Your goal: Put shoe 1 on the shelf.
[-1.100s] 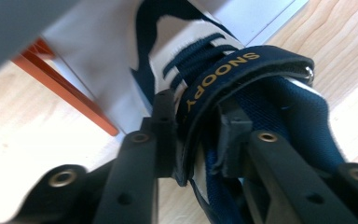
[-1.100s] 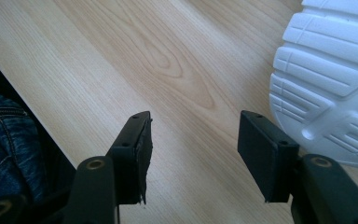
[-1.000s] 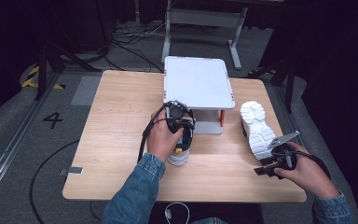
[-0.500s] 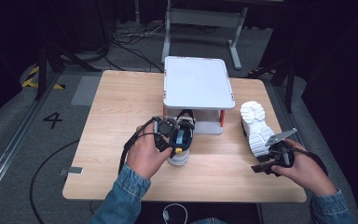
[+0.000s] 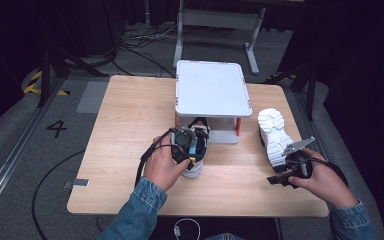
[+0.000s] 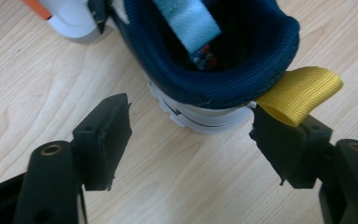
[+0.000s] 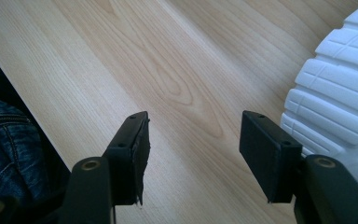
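Left hand: the left hand [image 5: 164, 167] comes in from the bottom edge in a denim sleeve [image 5: 135, 212] and carries the left gripper [image 5: 185, 145] over the heel end of the upright shoe, its cable looping off to the side.
Left jaws: in the left gripper view the left gripper [image 6: 191, 140] has its jaws spread wide, having just been opening; bare wood lies between them, and the shoe's heel sits just ahead of the gap.
Left contact: one jaw's tip lies against the yellow heel loop [image 6: 300, 91]; the pads press on nothing, so the shoe is released.
Upright shoe: the navy shoe [image 5: 196, 145] stands on its white sole near the middle of the table [image 5: 125, 125], its toe tucked under the white stand [image 5: 212, 92]; the left gripper view shows its navy collar [image 6: 223, 79] and pale blue tongue strap [image 6: 189, 21].
Right hand: the right hand [image 5: 325, 182] rests near the table's right front corner, holding the right gripper [image 5: 292, 162] low and close to level.
Right jaws: the right gripper [image 7: 191, 149] stands parted over bare wood, gripping nothing.
Second shoe: the white shoe [image 5: 275, 132] lies with its ridged sole showing, just beside the right gripper; in the right gripper view its white sole [image 7: 335, 88] sits next to one jaw, and whether they touch cannot be told.
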Available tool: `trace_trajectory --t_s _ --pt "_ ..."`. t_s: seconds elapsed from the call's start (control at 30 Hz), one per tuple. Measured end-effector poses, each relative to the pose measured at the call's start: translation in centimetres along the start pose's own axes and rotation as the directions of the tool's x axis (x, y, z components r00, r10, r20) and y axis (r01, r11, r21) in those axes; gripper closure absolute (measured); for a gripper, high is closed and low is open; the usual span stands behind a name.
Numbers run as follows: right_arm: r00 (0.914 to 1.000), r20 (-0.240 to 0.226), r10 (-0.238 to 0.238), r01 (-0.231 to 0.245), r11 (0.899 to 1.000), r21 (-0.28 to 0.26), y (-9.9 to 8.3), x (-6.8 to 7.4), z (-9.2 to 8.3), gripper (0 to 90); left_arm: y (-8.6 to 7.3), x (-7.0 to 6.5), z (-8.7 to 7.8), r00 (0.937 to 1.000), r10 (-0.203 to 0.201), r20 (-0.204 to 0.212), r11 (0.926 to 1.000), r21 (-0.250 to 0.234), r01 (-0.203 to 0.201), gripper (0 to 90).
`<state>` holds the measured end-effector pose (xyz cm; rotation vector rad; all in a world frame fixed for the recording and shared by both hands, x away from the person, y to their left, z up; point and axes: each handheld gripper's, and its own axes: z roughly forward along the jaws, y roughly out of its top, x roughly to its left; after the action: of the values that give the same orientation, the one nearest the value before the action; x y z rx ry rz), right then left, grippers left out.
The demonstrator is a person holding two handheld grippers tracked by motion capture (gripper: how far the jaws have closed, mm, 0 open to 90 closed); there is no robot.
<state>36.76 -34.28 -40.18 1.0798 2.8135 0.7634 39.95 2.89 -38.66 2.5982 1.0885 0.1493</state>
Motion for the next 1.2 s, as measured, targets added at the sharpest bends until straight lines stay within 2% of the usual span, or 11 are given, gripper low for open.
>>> trace_trajectory --t_s 0.13,0.17,0.27,0.4,0.5,0.67,0.77,0.9,0.93,1.0,1.2 --pt "1.0000 0.000 0.004 -0.004 1.000 0.003 -0.2 0.0 0.0 43.7 0.7 -0.6 0.0 0.9997 0.021 0.016 0.9998 -0.006 -0.020 43.8" --pt "1.0000 0.001 0.007 -0.007 1.000 0.001 -0.4 0.1 -0.1 43.7 1.3 -1.2 -0.2 0.9993 0.038 -0.003 0.9983 -0.043 -0.039 46.1" --pt "0.9999 0.004 0.009 -0.009 1.000 -0.004 -0.6 0.2 -0.3 43.7 2.0 -1.5 -0.4 0.9986 0.051 -0.017 0.9966 -0.063 -0.052 48.1" --pt "0.9998 0.008 0.017 -0.017 1.000 -0.009 -1.0 0.3 -0.6 43.7 3.2 -1.2 0.0 0.9998 0.013 -0.018 0.9928 -0.119 -0.015 47.3" --pt "0.9997 0.011 0.022 -0.022 1.000 -0.005 -1.2 0.4 -0.5 43.6 3.7 -0.5 0.5 0.9980 -0.023 -0.059 0.9924 -0.122 0.016 47.3" --pt "0.9996 0.014 0.025 -0.025 1.000 -0.002 -1.5 0.6 -0.5 43.3 4.3 1.0 0.8 0.9972 -0.074 0.009 0.9859 -0.150 0.075 41.6" --pt "0.9995 0.016 0.026 -0.026 1.000 0.004 -1.5 0.7 -0.3 43.4 4.5 1.1 0.8 0.9970 -0.074 0.021 0.9851 -0.154 0.076 41.2" --pt "0.9997 0.015 0.019 -0.019 1.000 0.007 -1.3 0.8 -0.2 43.4 4.8 1.0 0.6 0.9975 -0.071 0.004 0.9759 -0.207 0.070 41.6" --pt "0.9998 0.012 0.015 -0.015 1.000 0.008 -1.2 0.9 -0.1 43.3 4.8 0.9 0.6 0.9978 -0.066 -0.001 0.9725 -0.224 0.064 48.7" --pt "0.9999 0.008 0.009 -0.009 1.000 0.007 -1.1 0.9 -0.1 43.3 5.0 0.9 0.8 0.9970 -0.067 -0.039 0.9676 -0.246 0.056 48.6" --pt "1.0000 0.003 -0.001 0.001 1.000 0.006 -0.7 0.8 0.1 43.3 5.3 1.5 1.3 0.9921 -0.098 -0.078 0.9579 -0.278 0.073 45.0"
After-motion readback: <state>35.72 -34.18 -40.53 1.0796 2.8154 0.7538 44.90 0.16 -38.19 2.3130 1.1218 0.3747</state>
